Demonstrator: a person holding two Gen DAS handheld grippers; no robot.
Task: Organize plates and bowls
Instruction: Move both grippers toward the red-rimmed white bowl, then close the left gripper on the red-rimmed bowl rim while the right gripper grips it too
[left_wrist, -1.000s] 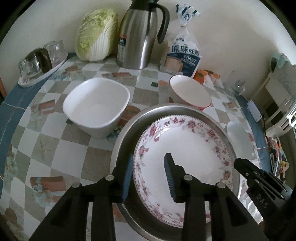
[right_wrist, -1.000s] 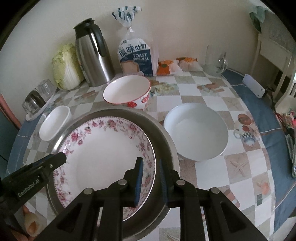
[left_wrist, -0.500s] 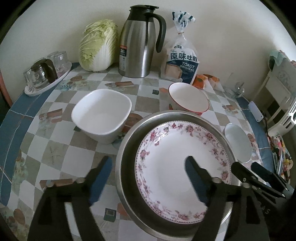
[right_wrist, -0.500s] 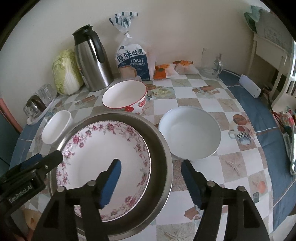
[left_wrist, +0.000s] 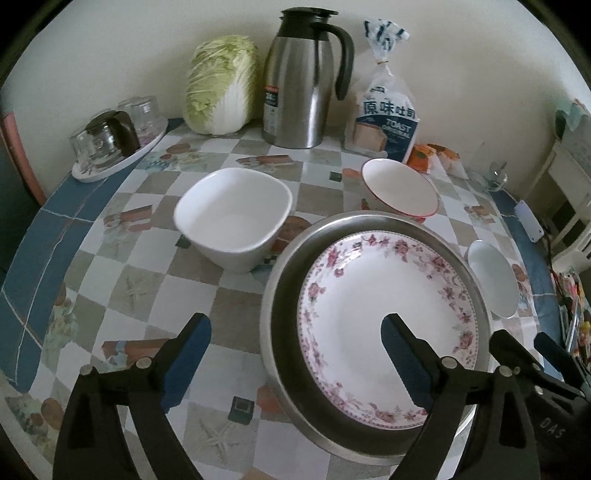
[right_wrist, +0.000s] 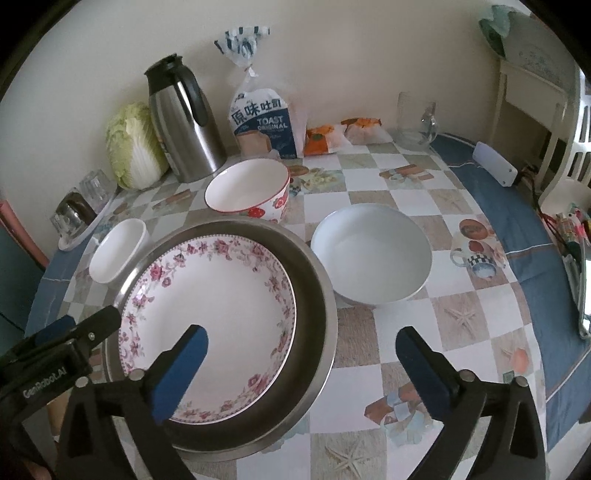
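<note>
A white plate with a pink floral rim (left_wrist: 384, 306) lies inside a wide steel basin (left_wrist: 280, 280) on the checked tablecloth. My left gripper (left_wrist: 295, 328) straddles the basin's left rim, its jaws opening, and the pads touch nothing. My right gripper (right_wrist: 302, 336) straddles the basin's (right_wrist: 317, 295) right rim beside the plate (right_wrist: 214, 295); its jaws are opening too, clear of it. Around the basin stand a white square bowl (left_wrist: 232, 214), a red-rimmed floral bowl (left_wrist: 399, 188) and a white round bowl (right_wrist: 369, 251).
Along the back wall are a cabbage (left_wrist: 221, 85), a steel thermos jug (left_wrist: 303, 81), a bag of toast (left_wrist: 388, 118) and a glass mug (right_wrist: 413, 118). A tray of upturned glasses (left_wrist: 110, 136) sits at the far left. A white chair (right_wrist: 576, 147) is at the right edge.
Both grippers' jaws, close together over the basin's rim a second ago, have spread wide. The views have drawn back a little. Plate and basin lie where they were.
</note>
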